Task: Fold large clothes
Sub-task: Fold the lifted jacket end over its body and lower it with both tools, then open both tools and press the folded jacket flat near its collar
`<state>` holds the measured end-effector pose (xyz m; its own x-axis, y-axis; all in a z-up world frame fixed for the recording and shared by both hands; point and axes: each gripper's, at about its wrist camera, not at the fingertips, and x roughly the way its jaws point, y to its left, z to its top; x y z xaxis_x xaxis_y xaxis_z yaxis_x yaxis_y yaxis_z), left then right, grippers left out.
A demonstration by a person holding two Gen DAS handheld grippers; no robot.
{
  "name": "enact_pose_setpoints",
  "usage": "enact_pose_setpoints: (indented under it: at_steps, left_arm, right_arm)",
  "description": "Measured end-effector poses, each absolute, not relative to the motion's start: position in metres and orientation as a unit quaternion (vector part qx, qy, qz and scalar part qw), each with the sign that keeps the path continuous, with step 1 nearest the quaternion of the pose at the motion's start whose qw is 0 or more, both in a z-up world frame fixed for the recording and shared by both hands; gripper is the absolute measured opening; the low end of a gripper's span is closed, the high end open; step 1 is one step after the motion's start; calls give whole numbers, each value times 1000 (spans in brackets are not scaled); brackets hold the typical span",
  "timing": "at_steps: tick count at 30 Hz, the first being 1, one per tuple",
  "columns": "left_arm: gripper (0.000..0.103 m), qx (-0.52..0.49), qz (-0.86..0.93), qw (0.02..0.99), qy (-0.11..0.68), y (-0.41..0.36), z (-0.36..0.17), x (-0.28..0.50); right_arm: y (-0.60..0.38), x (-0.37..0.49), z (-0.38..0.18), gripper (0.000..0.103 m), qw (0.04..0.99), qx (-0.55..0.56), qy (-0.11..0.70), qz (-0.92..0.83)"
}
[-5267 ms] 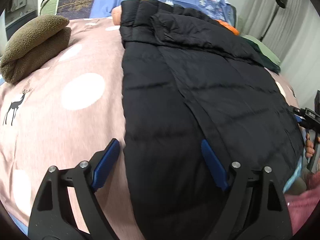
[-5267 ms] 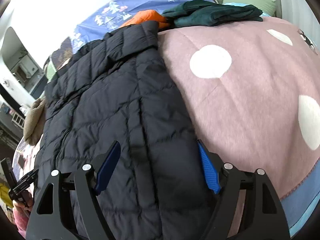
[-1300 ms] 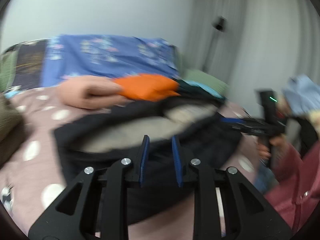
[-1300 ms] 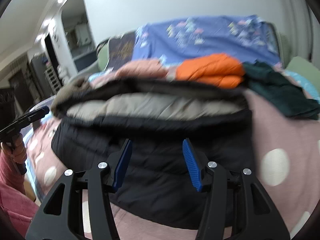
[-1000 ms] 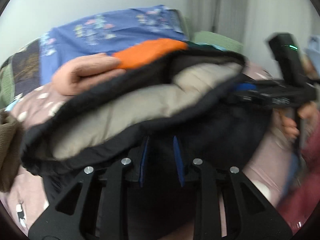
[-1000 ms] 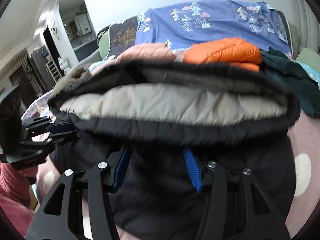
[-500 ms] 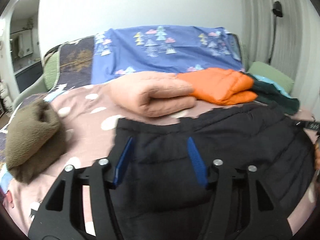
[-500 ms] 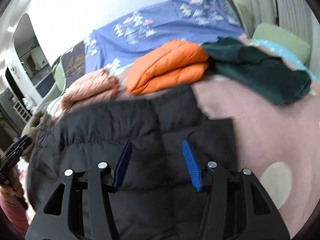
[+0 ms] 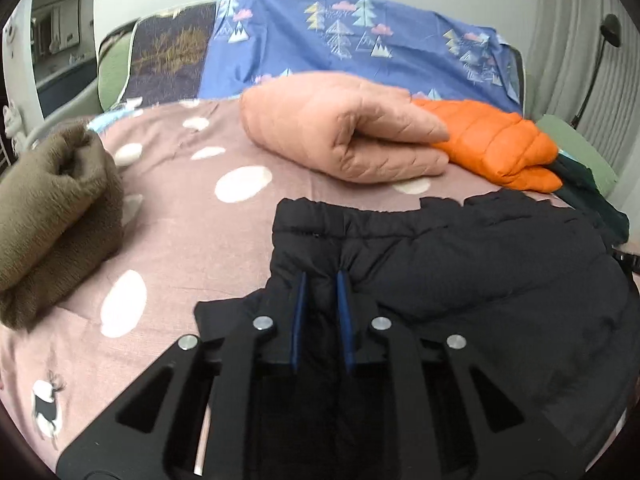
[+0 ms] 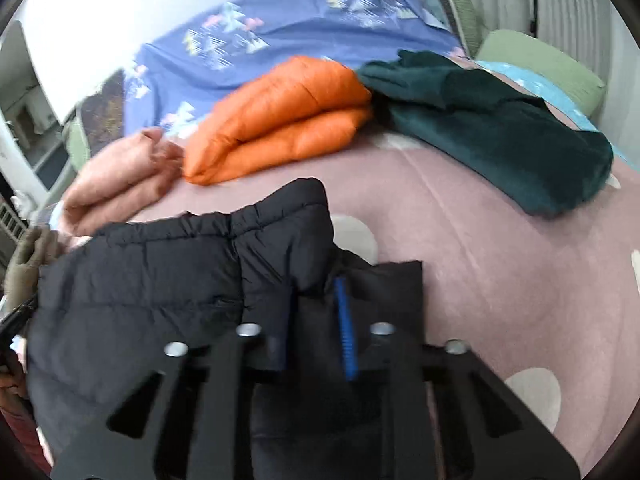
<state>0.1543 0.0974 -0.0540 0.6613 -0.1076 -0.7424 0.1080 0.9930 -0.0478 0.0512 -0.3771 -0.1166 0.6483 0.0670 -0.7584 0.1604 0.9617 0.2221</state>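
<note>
A black puffer jacket [image 9: 480,272] lies folded over on the pink dotted bed cover [image 9: 192,216]. My left gripper [image 9: 321,280] is shut on a pinch of the jacket's fabric near its left side. In the right wrist view the same black jacket [image 10: 152,280] fills the lower left. My right gripper [image 10: 316,292] is shut on a fold of the jacket near its right edge.
A folded peach quilted jacket [image 9: 340,136], a folded orange puffer jacket [image 9: 492,144] and a dark green garment [image 10: 500,128] lie at the far side of the bed. A brown fleece bundle [image 9: 52,208] sits at the left. A blue patterned sheet [image 9: 352,48] covers the headboard.
Half a second ago both grippers were open over the folded jacket. Now both have lowered and shut on its fabric.
</note>
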Motion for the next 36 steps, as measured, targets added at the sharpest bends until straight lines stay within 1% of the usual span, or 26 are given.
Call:
enact_pose_setpoints:
  at_steps: [3, 6, 8, 11, 12, 13, 14, 15, 16, 19, 23, 25, 27, 29, 36]
  left_arm:
    - [20, 14, -51, 909, 414, 94, -67, 159]
    - [22, 9, -48, 911, 410, 96, -66, 159]
    - [22, 7, -41, 915, 402, 97, -57, 153]
    - [23, -3, -42, 927, 374, 95, -30, 141]
    - [26, -9, -53, 931, 361, 89, -17, 134]
    - [35, -12, -61, 933, 355, 84, -10, 132]
    - [42, -14, -72, 935, 348, 77, -2, 130]
    - [53, -13, -89, 937, 337, 63, 6, 127]
    - [56, -9, -99, 938, 331, 55, 9, 125]
    - [58, 21, -118, 936, 330, 14, 8, 133]
    - [58, 6, -142, 913, 384, -22, -19, 161]
    - [61, 37, -121, 901, 414, -36, -47, 177]
    - [61, 52, -110, 896, 426, -38, -69, 186]
    - [62, 26, -124, 894, 429, -32, -76, 193]
    - [62, 20, -130, 890, 436, -30, -91, 199]
  right_arm:
    - [-384, 49, -120, 8, 898, 139, 414, -49]
    - [-380, 47, -119, 9, 899, 117, 417, -59]
    - [-379, 42, -111, 14, 901, 117, 412, -70]
    - [-368, 32, -81, 28, 917, 121, 370, -82]
    - [-361, 30, -73, 38, 923, 117, 358, -74]
    - [-348, 30, -63, 48, 930, 106, 345, -60]
    - [-338, 31, -57, 52, 934, 96, 339, -50]
    - [-323, 34, -50, 57, 939, 83, 333, -31]
    - [-311, 37, -47, 57, 940, 76, 331, -16]
    - [-279, 55, -49, 57, 937, 78, 339, 25]
    - [-255, 76, -68, 57, 921, 93, 374, 57]
    - [-246, 91, -92, 57, 908, 73, 411, 46]
    - [-247, 107, -123, 57, 894, 58, 442, 30]
    - [-255, 115, -138, 57, 888, 78, 452, 35]
    - [-249, 109, -149, 58, 897, 56, 438, 22]
